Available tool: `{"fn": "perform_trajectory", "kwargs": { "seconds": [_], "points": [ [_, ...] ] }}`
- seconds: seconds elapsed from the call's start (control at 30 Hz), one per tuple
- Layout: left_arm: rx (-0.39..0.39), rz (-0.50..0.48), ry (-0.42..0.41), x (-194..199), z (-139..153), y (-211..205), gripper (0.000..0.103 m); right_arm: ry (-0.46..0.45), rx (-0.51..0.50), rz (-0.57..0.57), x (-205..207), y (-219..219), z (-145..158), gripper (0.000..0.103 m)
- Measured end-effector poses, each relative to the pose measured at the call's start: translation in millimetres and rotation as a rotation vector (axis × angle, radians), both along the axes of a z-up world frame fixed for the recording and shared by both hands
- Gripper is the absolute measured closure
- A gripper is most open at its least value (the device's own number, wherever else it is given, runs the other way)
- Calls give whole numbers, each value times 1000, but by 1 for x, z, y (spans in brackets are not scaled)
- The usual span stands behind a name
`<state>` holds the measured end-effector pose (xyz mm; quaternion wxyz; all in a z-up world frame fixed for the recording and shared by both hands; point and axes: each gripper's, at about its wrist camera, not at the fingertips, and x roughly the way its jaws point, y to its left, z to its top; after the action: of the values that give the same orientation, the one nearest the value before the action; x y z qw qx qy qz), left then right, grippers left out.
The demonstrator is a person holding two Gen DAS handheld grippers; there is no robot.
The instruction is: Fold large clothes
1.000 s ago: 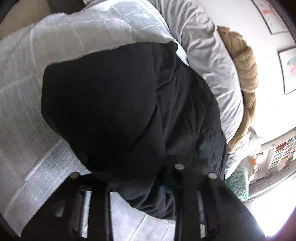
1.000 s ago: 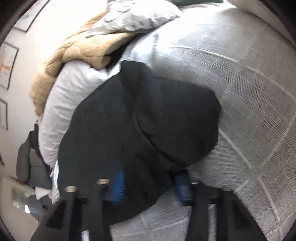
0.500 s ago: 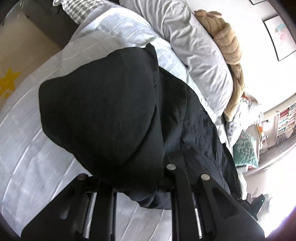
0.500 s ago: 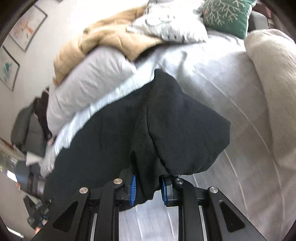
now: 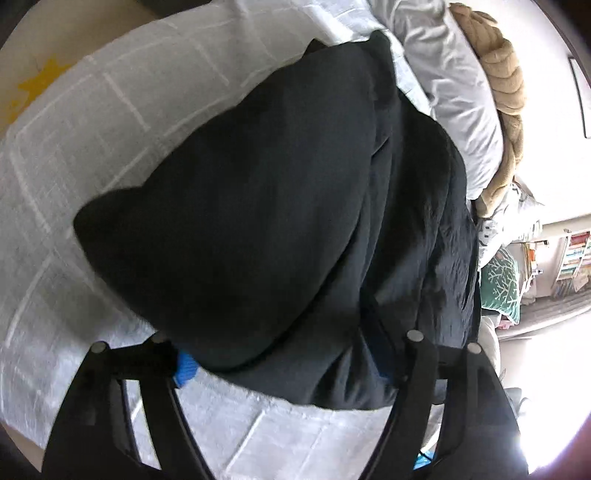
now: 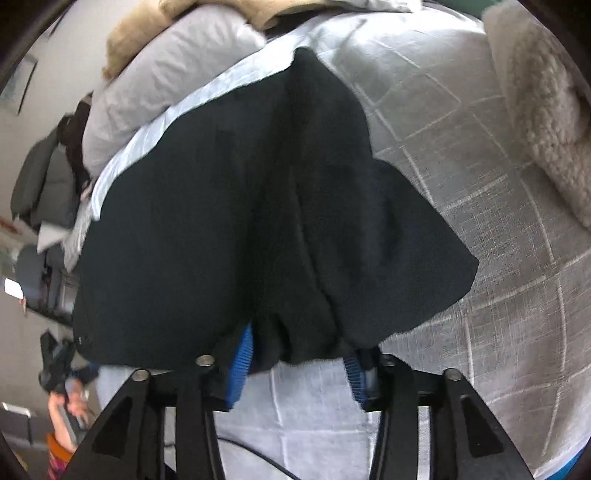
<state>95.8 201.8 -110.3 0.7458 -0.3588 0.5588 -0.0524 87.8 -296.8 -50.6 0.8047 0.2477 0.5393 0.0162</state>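
Dark cloth fills the middle of both views: your large black fabric garment (image 5: 280, 206) (image 6: 266, 206) lies bunched in thick folds on the bed with the white grid-patterned cover (image 5: 92, 140) (image 6: 498, 221).

In the left wrist view, your left tool (image 5: 280, 365) sits at the lower centre of the frame with its fingers spread wide. One blue ribbed pad (image 5: 184, 369) shows at the lower left edge of the garment; the other finger is tucked in the folds at the lower right. The cloth hem drapes between them, and you are not pinching it.

In the right wrist view, your right tool (image 6: 299, 365) is at the lower centre, also spread wide. A bunched lobe of the garment hangs between its two blue pads (image 6: 242, 365), touching the left one.

Behind the garment, toward the upper part of each frame, you have a pale grey pillow (image 5: 454, 92) (image 6: 166, 81) and a tan knitted blanket (image 5: 506, 85) (image 6: 136, 33).
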Motion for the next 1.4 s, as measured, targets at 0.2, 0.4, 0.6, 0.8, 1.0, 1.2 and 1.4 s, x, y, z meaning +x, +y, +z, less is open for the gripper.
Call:
{"fn": "perform_trajectory", "kwargs": {
  "seconds": [0.2, 0.4, 0.6, 0.8, 1.0, 1.2, 1.4],
  "points": [
    [-43, 96, -20, 4, 0, 3, 22, -106, -95, 173, -19, 18, 34, 46],
    [-109, 200, -43, 6, -9, 11, 23, -328, -70, 395, -44, 44, 87, 41],
    [-92, 272, -55, 15, -10, 5, 40, -438, -138, 397, -27, 97, 90, 38],
    [-134, 334, -88, 12, 1, 9, 67, -389, -149, 410, 8, 159, 67, 57],
    [-127, 270, -258, 9, 50, 4, 72, -335, -134, 415, 46, 202, 44, 85],
    [-103, 133, -429, 0, 99, -22, 74, -230, -146, 426, 76, 226, 6, 89],
    [-80, -30, -582, -6, 140, -85, 75, -186, -109, 384, 90, 227, -14, 89]
  ]
}}
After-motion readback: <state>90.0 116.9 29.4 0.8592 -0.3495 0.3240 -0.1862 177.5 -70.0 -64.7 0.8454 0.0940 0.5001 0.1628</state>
